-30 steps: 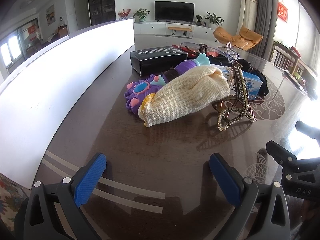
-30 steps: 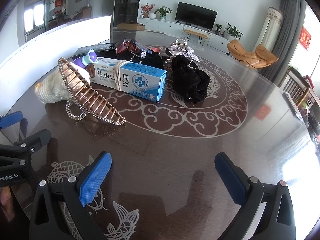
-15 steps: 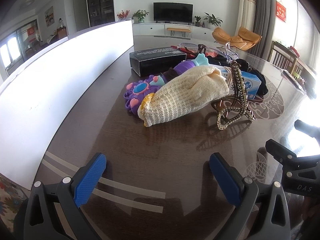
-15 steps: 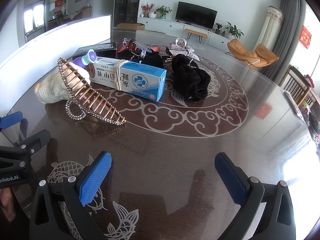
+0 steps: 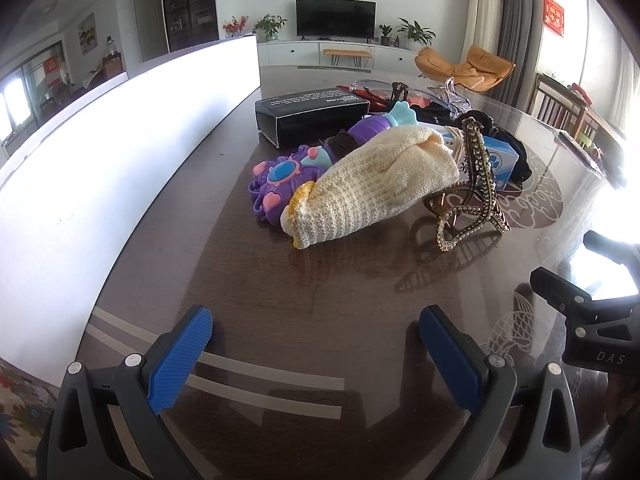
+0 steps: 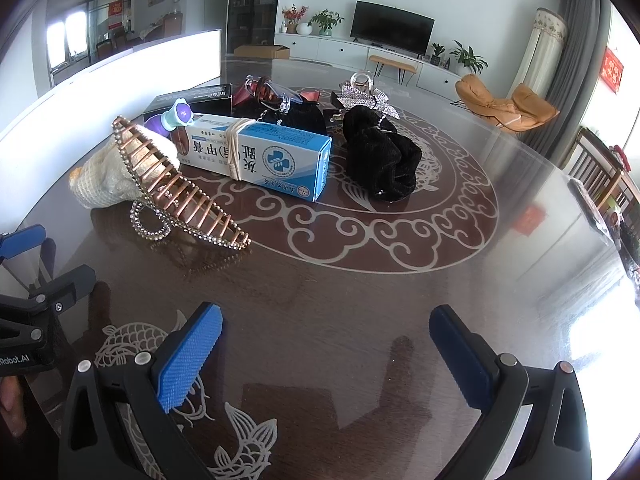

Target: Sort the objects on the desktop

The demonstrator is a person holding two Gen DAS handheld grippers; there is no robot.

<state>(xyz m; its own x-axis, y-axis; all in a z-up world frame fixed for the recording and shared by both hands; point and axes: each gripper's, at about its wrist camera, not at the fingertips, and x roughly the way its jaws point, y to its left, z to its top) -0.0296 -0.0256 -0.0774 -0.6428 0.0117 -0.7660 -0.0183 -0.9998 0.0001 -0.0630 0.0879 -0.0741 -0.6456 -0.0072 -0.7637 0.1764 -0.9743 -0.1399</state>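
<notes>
Both the left gripper and right gripper stand apart and empty, while the knitted glove, mid-frame beside the hair claw, looks soft and light, best pinched at its cuff.

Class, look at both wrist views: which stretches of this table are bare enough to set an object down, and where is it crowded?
Bare: the strip between the left gripper and the knitted glove; the wide area right of the black scrunchie; the lane along the white board. Crowded: around the blue box and hair claw.
</notes>
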